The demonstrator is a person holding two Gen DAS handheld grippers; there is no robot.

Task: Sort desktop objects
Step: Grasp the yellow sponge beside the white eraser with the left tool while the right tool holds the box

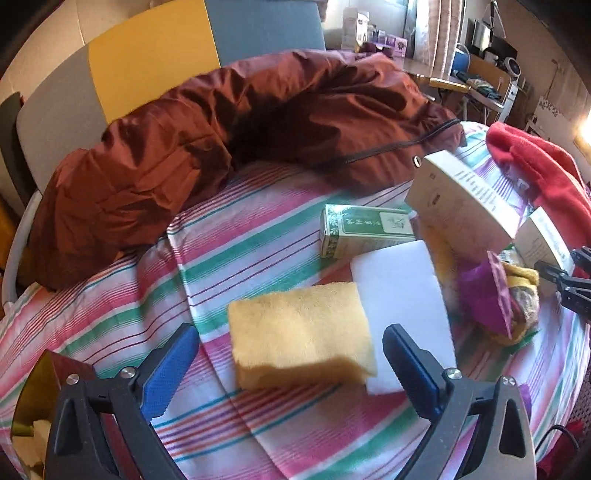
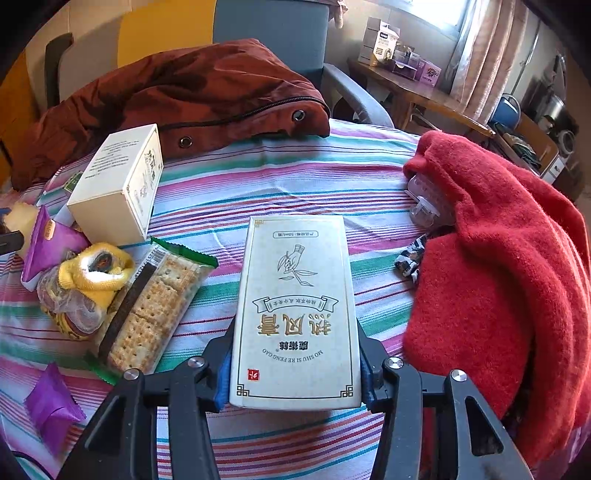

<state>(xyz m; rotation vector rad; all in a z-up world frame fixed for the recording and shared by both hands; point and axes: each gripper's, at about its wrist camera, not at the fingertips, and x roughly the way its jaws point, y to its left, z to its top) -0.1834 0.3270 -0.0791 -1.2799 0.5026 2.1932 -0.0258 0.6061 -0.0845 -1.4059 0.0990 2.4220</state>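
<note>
My left gripper (image 1: 291,350) is open, its blue pads on either side of a yellow sponge (image 1: 301,334) lying on the striped tablecloth (image 1: 236,240). A white sponge block (image 1: 402,291) lies against the yellow one, and a green box (image 1: 365,229) behind. My right gripper (image 2: 295,363) is shut on a cream box with Chinese writing (image 2: 297,310), held over the cloth. A second cream box (image 2: 120,184) stands at the left; it also shows in the left wrist view (image 1: 461,194). A cracker pack (image 2: 151,310), yellow sock (image 2: 98,273) and purple sachets (image 2: 51,406) lie left of my right gripper.
A rust-brown jacket (image 1: 207,147) lies across the back of the table. A red woollen garment (image 2: 498,266) fills the right side, with a clear hair clip (image 2: 428,203) and a leopard-print scrunchie (image 2: 410,260) at its edge. A chair (image 2: 273,33) stands behind.
</note>
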